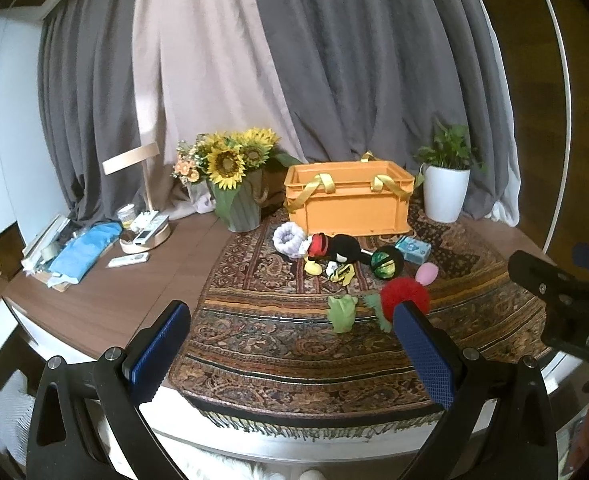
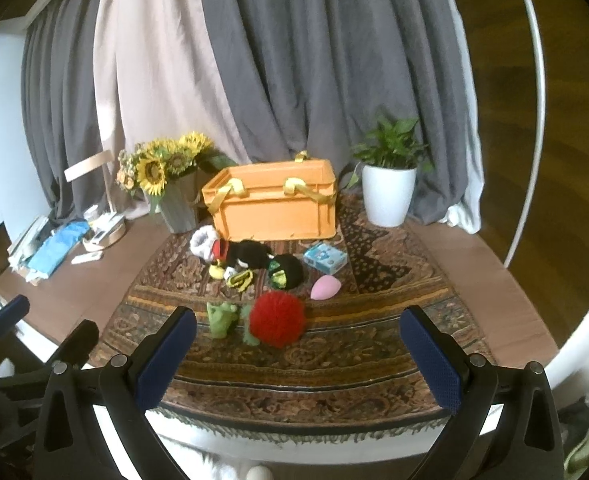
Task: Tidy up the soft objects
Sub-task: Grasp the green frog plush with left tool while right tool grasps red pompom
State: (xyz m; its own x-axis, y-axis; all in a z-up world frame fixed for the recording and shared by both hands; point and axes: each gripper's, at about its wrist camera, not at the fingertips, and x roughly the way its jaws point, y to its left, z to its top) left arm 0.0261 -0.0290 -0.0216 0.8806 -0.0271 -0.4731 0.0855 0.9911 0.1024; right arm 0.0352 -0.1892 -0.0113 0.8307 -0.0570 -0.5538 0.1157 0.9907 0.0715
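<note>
- Left gripper (image 1: 290, 346) spread wide, holding nothing, above near rug edge.
- Right gripper (image 2: 298, 350) likewise wide apart and empty.
- Just ahead: red pompom (image 2: 277, 318) beside green plush (image 2: 221, 318) on patterned rug (image 2: 334, 360).
- Further back: pink egg-shaped sponge (image 2: 325, 286), black plush doll (image 2: 246, 257), white scrunchie (image 2: 203, 240).
- Behind those: orange crate (image 2: 274, 206) with yellow ribbon handles.

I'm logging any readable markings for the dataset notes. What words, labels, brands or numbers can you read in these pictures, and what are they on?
"DAS": white letters on the right gripper, cut off at the picture's edge.
The blue box has printing too blurred to read.
The remotes by the lamp show nothing legible.
</note>
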